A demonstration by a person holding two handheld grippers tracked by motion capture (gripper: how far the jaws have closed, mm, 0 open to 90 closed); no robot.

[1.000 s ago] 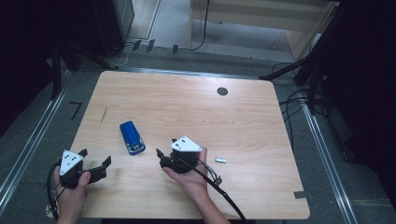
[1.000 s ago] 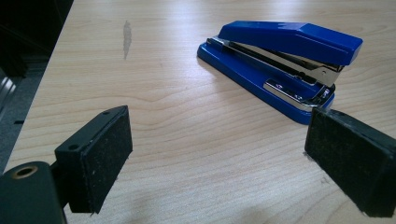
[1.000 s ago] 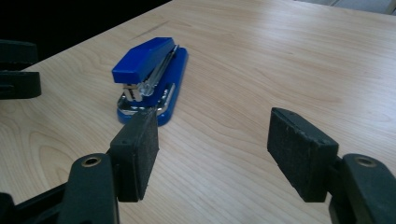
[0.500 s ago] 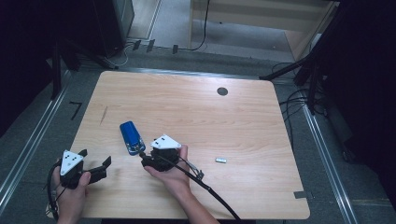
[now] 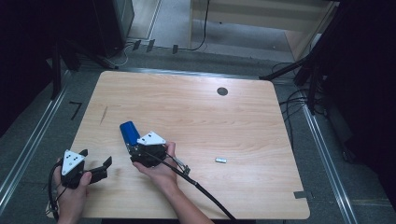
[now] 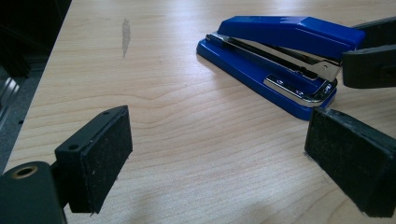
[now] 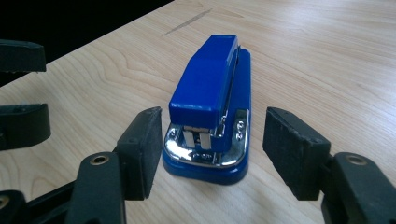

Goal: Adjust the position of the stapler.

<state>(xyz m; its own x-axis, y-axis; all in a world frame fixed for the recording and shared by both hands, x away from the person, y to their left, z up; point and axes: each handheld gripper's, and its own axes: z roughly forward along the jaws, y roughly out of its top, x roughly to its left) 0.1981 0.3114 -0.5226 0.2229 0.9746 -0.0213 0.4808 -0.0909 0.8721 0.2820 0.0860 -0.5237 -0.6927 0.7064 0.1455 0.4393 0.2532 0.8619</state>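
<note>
A blue stapler [image 5: 128, 131] lies flat on the wooden table [image 5: 196, 116], left of centre. My right gripper [image 5: 132, 149] is at the stapler's near end, pointing along it. In the right gripper view the stapler's chrome-fronted end [image 7: 210, 107] sits between the two pads [image 7: 142, 149], and a gap shows on the right side. The right gripper's [image 7: 217, 149] jaws have just been closing and do not press on the stapler. My left gripper [image 5: 97, 157] rests open near the table's front left corner. Its own view [image 6: 215, 158] looks across bare wood at the stapler [image 6: 280, 51].
A small metal piece [image 5: 221, 160] lies on the table to the right of my right hand. A dark round hole [image 5: 222, 91] sits near the far edge. Cables and dark stands surround the table on the floor.
My right hand has moved left across the table, from near the small metal piece to the stapler's near end. The left hand and the stapler have stayed where they were.
</note>
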